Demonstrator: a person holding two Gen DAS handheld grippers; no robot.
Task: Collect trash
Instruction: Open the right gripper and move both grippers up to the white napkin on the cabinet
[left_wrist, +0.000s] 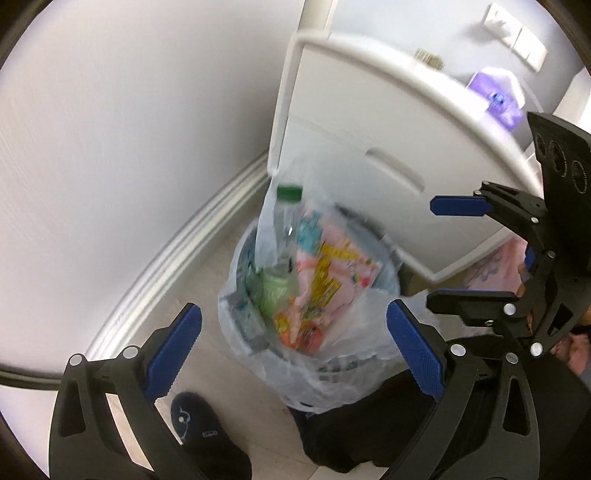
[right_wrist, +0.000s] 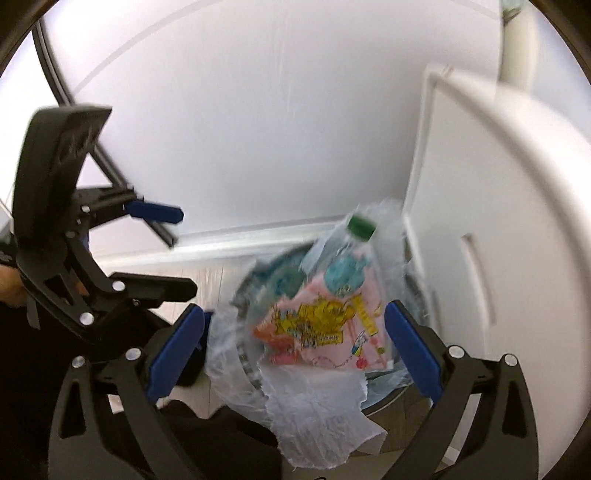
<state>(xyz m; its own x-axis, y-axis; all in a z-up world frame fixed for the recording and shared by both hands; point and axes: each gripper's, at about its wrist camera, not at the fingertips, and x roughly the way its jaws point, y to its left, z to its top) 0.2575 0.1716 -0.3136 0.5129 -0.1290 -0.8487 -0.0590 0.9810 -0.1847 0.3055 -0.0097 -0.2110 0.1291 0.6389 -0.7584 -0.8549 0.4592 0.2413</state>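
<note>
A round grey bin (left_wrist: 386, 251) lined with a clear plastic bag (left_wrist: 332, 373) stands on the floor against a white cabinet. Inside are a plastic bottle (left_wrist: 286, 218) with a green cap, a pink and yellow wrapper (left_wrist: 328, 280) and something green. In the right wrist view the bottle (right_wrist: 351, 254) and wrapper (right_wrist: 317, 325) lie in the bin, and a white paper tissue (right_wrist: 317, 417) drapes over its near rim. My left gripper (left_wrist: 293, 350) hangs open above the bin, nothing between its blue pads. My right gripper (right_wrist: 295, 350) is open too, empty. Each shows in the other's view, the right gripper (left_wrist: 454, 251) and the left gripper (right_wrist: 166, 251).
A white cabinet (left_wrist: 369, 147) stands right of the bin, a white wall and skirting board (left_wrist: 166, 266) behind and left. A dark slipper (left_wrist: 192, 417) and a person's dark trouser leg (left_wrist: 351, 424) are near the bin. A purple bottle (left_wrist: 495, 96) sits on the cabinet.
</note>
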